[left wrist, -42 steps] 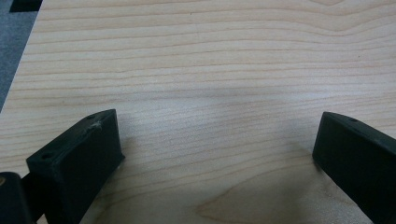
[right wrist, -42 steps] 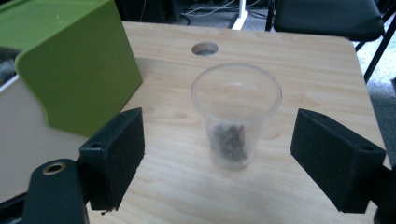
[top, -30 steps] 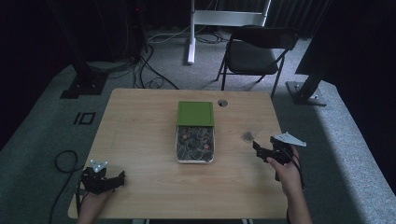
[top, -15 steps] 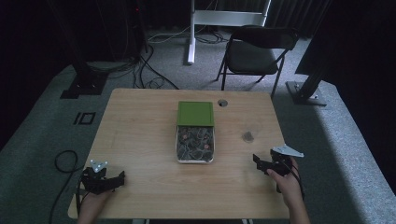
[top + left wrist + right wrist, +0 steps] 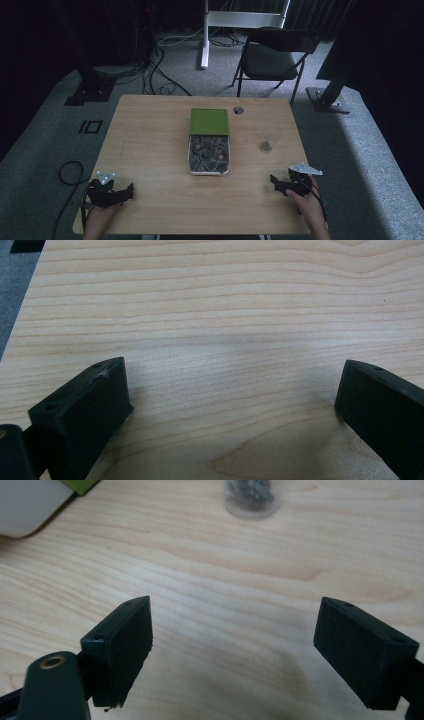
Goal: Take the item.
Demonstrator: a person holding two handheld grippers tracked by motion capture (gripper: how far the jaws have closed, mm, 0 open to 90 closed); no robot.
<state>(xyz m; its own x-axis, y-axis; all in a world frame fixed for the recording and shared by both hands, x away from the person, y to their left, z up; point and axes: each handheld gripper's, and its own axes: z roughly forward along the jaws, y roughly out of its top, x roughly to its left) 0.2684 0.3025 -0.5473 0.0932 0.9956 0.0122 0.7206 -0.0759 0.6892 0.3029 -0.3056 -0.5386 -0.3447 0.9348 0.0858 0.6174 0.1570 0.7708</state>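
A white box (image 5: 209, 165) of small dark parts lies at the table's centre, and its green lid (image 5: 209, 121) lies just behind it. A small clear jar (image 5: 265, 146) with dark contents stands to the right of the box. My left gripper (image 5: 128, 192) rests near the front left corner, open, with bare wood between its jaws (image 5: 232, 382). My right gripper (image 5: 275, 182) sits near the front right edge, also open and holding nothing (image 5: 235, 622). In the right gripper view the jar (image 5: 250, 497) is straight ahead and the box corner (image 5: 25, 505) is at the upper left.
The wooden table (image 5: 150, 140) has a round cable hole (image 5: 238, 110) near its back edge. A black folding chair (image 5: 275, 50) stands behind the table. Cables and stand feet lie on the grey floor around it.
My right gripper has drawn back toward the front edge, away from the jar. The left gripper has stayed put.
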